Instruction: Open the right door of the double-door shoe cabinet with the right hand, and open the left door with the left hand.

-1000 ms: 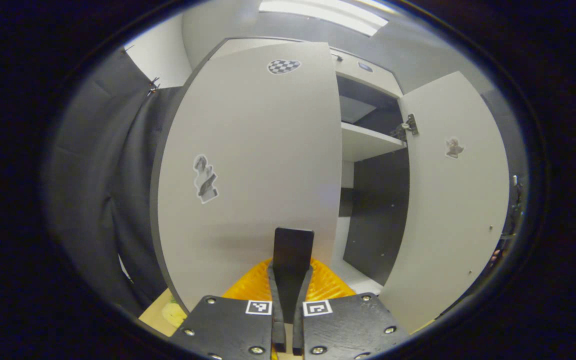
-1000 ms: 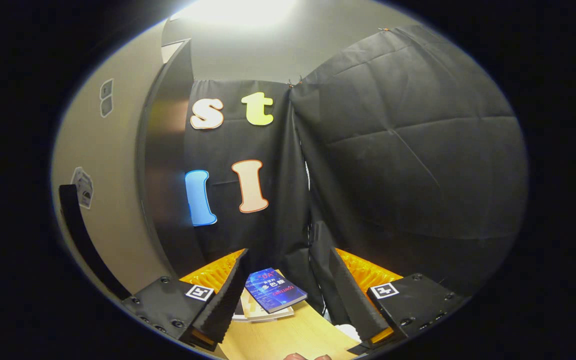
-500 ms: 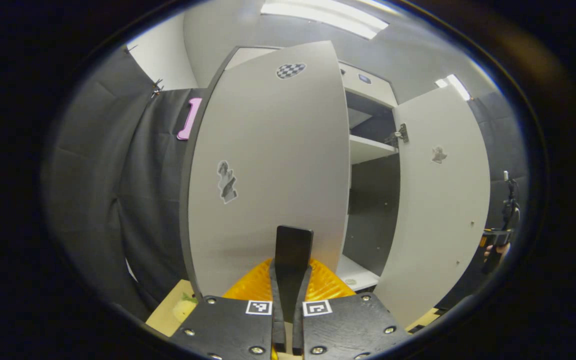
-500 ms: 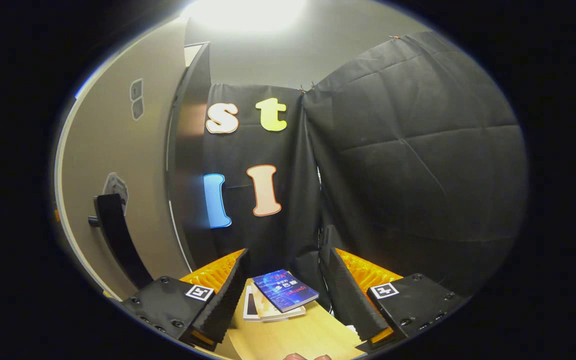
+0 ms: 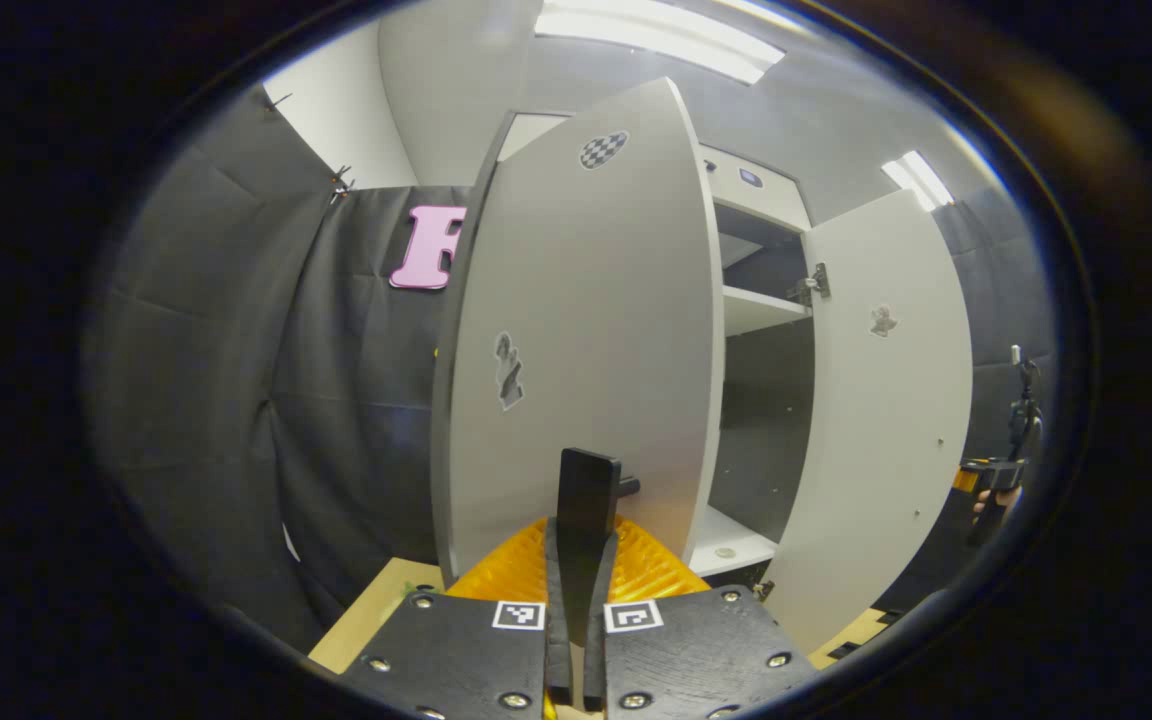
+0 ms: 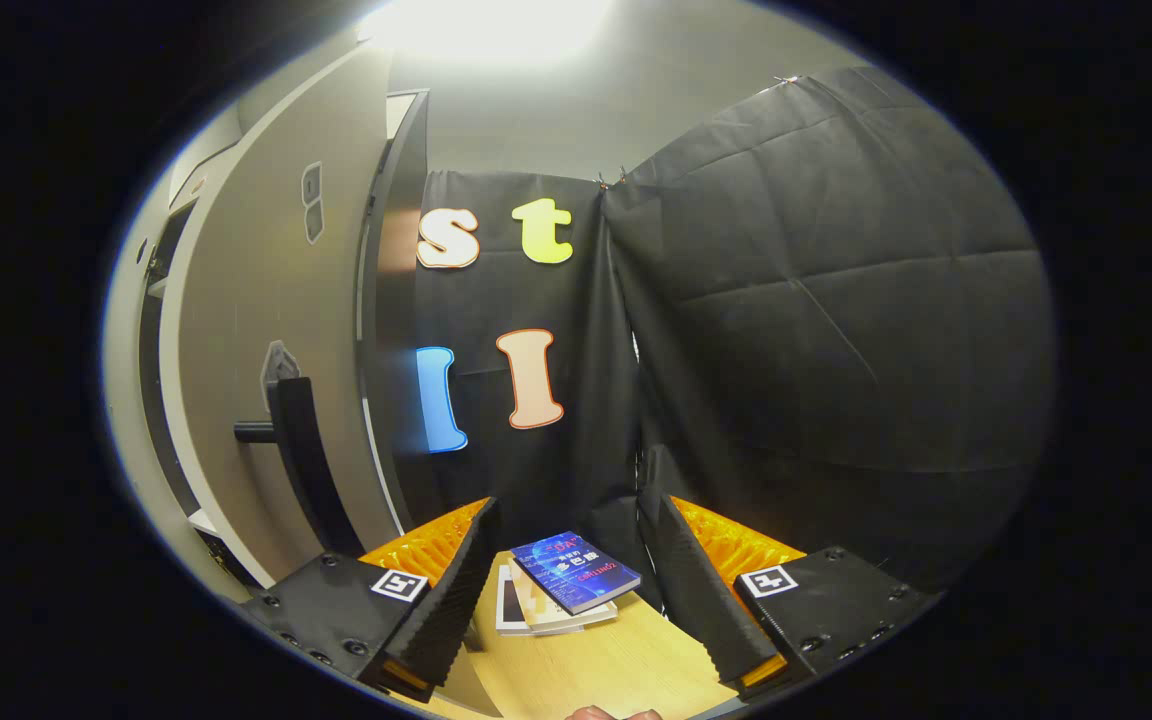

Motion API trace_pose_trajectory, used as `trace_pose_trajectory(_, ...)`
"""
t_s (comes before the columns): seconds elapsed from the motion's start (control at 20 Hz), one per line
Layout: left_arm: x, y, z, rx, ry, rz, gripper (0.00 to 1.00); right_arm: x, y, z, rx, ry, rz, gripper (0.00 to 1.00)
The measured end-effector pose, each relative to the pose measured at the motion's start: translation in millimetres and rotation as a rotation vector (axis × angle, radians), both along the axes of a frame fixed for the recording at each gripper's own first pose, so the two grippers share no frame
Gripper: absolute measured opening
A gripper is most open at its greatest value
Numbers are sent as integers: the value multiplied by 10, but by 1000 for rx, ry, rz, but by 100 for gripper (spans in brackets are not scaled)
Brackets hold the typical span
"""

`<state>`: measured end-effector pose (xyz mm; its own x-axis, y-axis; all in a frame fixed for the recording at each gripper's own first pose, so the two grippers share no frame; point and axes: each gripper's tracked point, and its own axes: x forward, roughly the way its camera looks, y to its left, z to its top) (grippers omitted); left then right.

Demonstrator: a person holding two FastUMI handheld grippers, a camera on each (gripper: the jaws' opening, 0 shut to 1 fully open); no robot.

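Clamping from both sides, the left gripper (image 5: 576, 600) is closed on the dark upright handle (image 5: 586, 500) of the left door (image 5: 586, 330), which is swung well open directly ahead of it, with the cabinet's shelf (image 5: 756, 308) and the opened right door (image 5: 886, 420) seen beyond to its right. The right gripper (image 6: 576, 590) is held spread wide and empty, with a stack of books (image 6: 561, 590) on the wooden table (image 6: 596, 670) seen between its fingers. The right door (image 6: 266, 340) and its handle (image 6: 301, 450) are seen off to that gripper's left, apart from its fingers.
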<state>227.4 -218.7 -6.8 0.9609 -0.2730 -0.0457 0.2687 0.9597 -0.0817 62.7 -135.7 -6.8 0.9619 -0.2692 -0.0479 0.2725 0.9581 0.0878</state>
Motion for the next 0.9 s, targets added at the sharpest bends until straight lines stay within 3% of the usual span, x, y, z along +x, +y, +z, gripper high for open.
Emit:
trace_pose_trajectory(0.35,-23,189,-1,5,0,57,6,-88,181,41,-13,-11,7,98)
trace_pose_trajectory(0.6,1,328,25,-29,-3,54,1,-187,270,-9,-1,-2,7,98)
trace_pose_trajectory(0.8,64,681,17,8,-19,134,0,-291,324,47,-21,-1,5,98)
trace_pose_trajectory(0.9,71,541,20,-41,-10,68,1,-333,343,59,-29,0,10,98)
